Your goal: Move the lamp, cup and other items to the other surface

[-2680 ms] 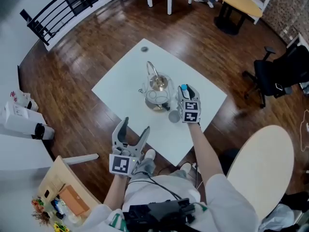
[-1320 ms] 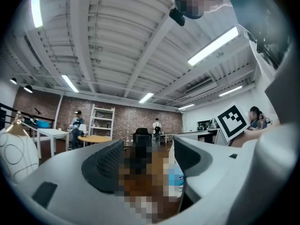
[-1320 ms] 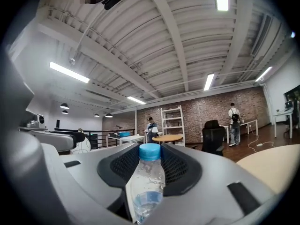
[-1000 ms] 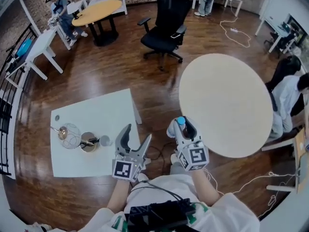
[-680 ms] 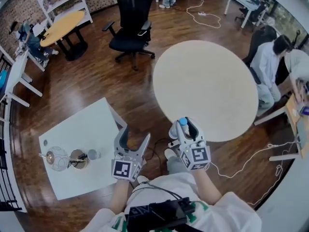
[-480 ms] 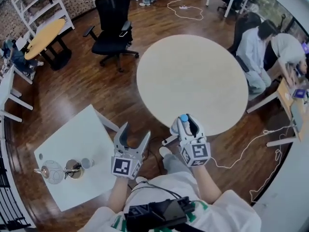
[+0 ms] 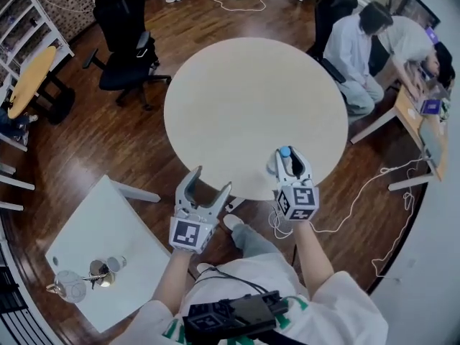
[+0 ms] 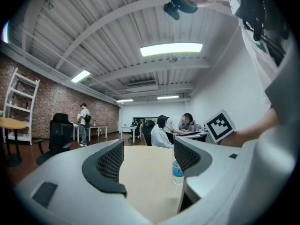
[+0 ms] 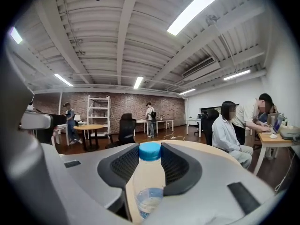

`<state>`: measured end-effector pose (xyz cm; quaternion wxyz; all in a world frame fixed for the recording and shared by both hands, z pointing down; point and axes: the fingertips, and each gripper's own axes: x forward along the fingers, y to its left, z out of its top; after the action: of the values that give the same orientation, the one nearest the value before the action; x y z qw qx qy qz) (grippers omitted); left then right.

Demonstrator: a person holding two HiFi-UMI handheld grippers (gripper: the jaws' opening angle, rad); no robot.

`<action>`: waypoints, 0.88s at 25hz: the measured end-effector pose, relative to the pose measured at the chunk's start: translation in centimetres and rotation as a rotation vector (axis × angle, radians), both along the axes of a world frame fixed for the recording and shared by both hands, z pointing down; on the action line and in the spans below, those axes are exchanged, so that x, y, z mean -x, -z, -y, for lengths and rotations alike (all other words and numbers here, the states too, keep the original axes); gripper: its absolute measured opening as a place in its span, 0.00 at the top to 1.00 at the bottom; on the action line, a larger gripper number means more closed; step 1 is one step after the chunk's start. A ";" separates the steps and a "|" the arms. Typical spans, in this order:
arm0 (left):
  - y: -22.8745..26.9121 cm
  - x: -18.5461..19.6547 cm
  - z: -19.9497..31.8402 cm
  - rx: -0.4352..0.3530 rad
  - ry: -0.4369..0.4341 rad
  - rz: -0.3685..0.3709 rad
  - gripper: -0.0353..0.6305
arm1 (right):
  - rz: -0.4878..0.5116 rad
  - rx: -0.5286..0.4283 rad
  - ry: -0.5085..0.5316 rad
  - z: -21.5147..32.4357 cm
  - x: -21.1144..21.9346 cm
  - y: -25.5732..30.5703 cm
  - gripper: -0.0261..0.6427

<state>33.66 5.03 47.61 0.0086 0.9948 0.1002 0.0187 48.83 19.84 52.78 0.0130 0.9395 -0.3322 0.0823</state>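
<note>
My right gripper [image 7: 288, 161] is shut on a clear water bottle [image 7: 285, 152] with a blue cap [image 9: 150, 151], held upright over the near edge of the round beige table [image 7: 244, 99]. In the right gripper view the bottle [image 9: 146, 184] stands between the dark pads. My left gripper [image 7: 210, 180] is open and empty just short of the same table edge; its view shows the bottle [image 8: 177, 172] to the right. The lamp [image 7: 67, 287] with its wire globe and the cup [image 7: 118, 263] stay on the white square table [image 7: 108, 228] at the lower left.
A black office chair [image 7: 123, 42] stands beyond the round table at the left. Two people sit at a desk at the upper right [image 7: 359, 42]. A white cable [image 7: 352, 200] runs over the wood floor to my right. A yellow round table [image 7: 25, 77] is at the far left.
The view has swung from the white table to the round table. Both grippers have come up to its near edge, the right one carrying the bottle. The lamp and cup lie behind at the left.
</note>
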 end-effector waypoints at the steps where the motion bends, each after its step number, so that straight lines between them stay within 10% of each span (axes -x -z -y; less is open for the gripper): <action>1: -0.1 -1.1 -0.4 -0.004 -0.010 0.000 0.44 | 0.004 0.000 -0.015 -0.5 -1.5 -0.3 0.72; 22: -3.6 -10.1 -3.9 0.043 -0.008 0.059 0.44 | 0.068 0.077 -0.090 -2.7 -18.4 -10.3 0.72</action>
<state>43.81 8.97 51.25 0.0327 0.9929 0.1043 0.0460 67.19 22.54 63.06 0.0341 0.9490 -0.2863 0.1273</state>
